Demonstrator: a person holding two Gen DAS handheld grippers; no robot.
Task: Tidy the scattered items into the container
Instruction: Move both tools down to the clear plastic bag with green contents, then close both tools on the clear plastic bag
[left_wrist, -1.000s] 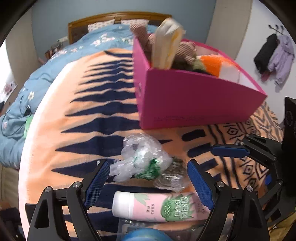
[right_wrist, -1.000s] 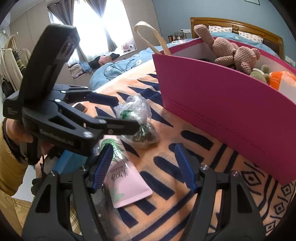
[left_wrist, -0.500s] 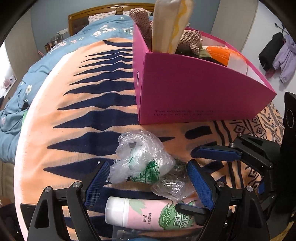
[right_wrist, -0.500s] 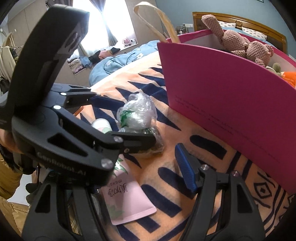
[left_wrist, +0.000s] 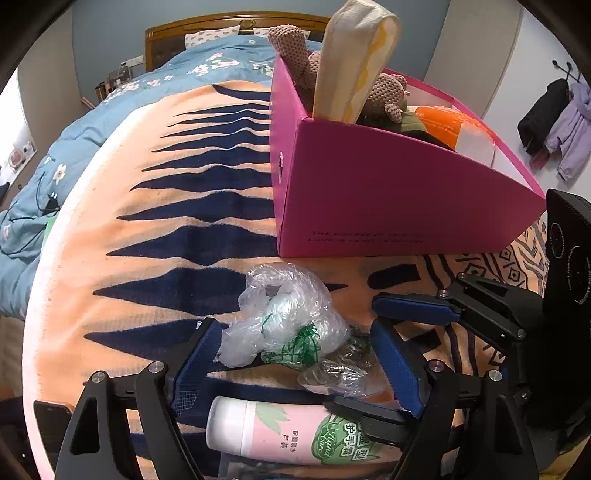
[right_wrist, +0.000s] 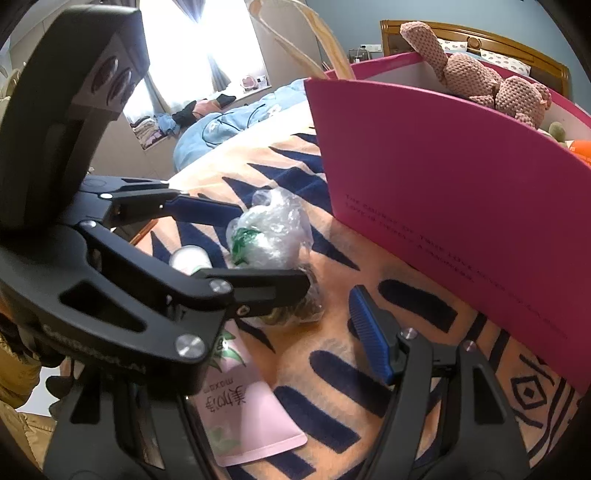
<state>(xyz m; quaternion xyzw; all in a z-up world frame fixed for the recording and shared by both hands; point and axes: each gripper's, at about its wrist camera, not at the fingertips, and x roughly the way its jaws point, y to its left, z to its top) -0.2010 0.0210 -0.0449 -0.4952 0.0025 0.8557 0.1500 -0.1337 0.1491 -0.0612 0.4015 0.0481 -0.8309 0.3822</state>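
Observation:
A crumpled clear plastic bag (left_wrist: 291, 321) with green print lies on the striped blanket, between the open jaws of my left gripper (left_wrist: 295, 358); it also shows in the right wrist view (right_wrist: 269, 236). A pink hand-cream tube (left_wrist: 288, 432) lies just nearer than the bag, and shows again in the right wrist view (right_wrist: 243, 410). The pink box (left_wrist: 388, 199) stands behind, holding a knitted plush toy (left_wrist: 388, 92) and an orange item. My right gripper (right_wrist: 295, 354) is open and empty, reaching in beside the left one, whose body hides its left finger.
The orange and navy blanket (left_wrist: 166, 236) covers the bed, with a blue floral duvet (left_wrist: 92, 122) beyond. A tan bag handle (left_wrist: 354, 59) sticks up from the box. Coats (left_wrist: 554, 122) hang on the right wall.
Both grippers have moved forward towards the bag and the box. The right gripper has closed in next to the left one, whose body now hides the right gripper's left finger. Both stay open.

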